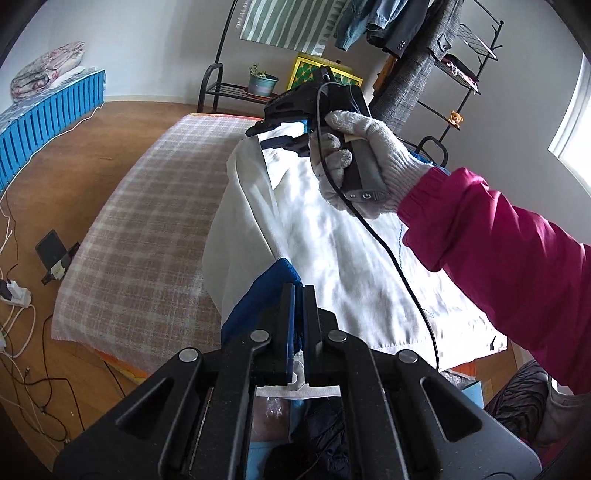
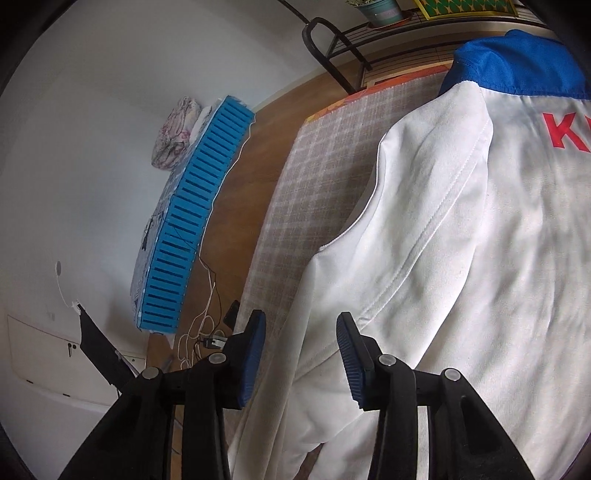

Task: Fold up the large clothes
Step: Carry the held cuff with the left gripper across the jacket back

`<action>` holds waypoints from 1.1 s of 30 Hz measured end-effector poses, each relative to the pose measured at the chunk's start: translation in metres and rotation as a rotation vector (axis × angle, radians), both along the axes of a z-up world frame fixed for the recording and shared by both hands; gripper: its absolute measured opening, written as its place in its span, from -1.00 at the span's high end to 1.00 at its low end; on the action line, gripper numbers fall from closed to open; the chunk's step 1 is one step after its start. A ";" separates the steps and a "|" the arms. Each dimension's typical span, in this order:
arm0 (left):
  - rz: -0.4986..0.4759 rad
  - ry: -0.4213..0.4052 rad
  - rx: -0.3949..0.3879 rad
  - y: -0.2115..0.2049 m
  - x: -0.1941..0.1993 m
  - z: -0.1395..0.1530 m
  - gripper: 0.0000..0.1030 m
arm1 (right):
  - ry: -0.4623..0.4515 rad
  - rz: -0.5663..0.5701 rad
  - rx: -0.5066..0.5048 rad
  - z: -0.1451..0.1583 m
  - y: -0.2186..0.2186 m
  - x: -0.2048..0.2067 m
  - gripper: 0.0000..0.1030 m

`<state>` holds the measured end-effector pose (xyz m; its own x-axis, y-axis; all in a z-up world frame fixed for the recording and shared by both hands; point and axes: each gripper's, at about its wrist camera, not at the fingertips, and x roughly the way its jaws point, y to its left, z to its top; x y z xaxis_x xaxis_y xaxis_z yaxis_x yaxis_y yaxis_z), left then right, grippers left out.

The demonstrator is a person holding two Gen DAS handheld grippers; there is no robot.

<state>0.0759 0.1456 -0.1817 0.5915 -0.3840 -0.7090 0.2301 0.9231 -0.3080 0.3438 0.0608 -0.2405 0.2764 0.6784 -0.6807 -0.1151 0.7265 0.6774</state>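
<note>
The white jacket (image 2: pixel 461 229), with a blue collar (image 2: pixel 517 62) and red lettering (image 2: pixel 565 133) cut off at the frame edge, lies spread on a checked pad (image 1: pixel 147 206) that covers a low mattress on the wooden floor (image 1: pixel 92 147). The left gripper (image 1: pixel 298 291) points steeply down at the near end of the jacket, its jaws clenched on a fold of blue fabric (image 1: pixel 266 288); how much cloth sits between the pads is hard to make out. The right gripper (image 2: pixel 301 332) hangs tilted over the jacket's sleeve (image 2: pixel 369 295), jaws apart, with white cloth lying below the gap and neither pad pressing on it. In the left wrist view a gloved hand (image 1: pixel 354 158) in a magenta sleeve (image 1: pixel 498 251) grips the right gripper's handle at the jacket's far end, a black cable (image 1: pixel 406 280) trailing across the cloth. A blue slatted panel (image 2: pixel 199 221) lies by the wall, a potted plant (image 1: pixel 260 79) stands on a black rack, and clothes (image 1: pixel 406 29) hang above. Chargers and cords (image 1: pixel 14 295) lie on the floor.
</note>
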 end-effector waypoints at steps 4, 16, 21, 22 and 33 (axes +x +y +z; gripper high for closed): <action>-0.034 0.016 -0.004 -0.005 -0.005 -0.004 0.99 | -0.022 -0.015 -0.039 0.008 -0.014 -0.003 0.97; -0.220 0.069 0.084 -0.052 -0.033 -0.030 0.99 | -0.029 -0.134 -0.105 -0.013 -0.138 -0.074 1.00; -0.269 0.095 0.069 -0.057 -0.040 -0.031 0.99 | 0.066 -0.167 -0.175 -0.052 -0.149 -0.082 1.00; -0.277 0.100 0.067 -0.057 -0.042 -0.031 0.99 | 0.058 -0.159 -0.179 -0.049 -0.148 -0.084 1.00; -0.052 0.132 -0.086 0.006 -0.019 -0.017 0.50 | -0.083 -0.126 -0.186 -0.002 -0.160 -0.090 0.29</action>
<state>0.0568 0.1518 -0.1985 0.4732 -0.4747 -0.7421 0.2294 0.8797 -0.4165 0.2541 -0.0993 -0.2426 0.4108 0.4999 -0.7624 -0.0655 0.8503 0.5223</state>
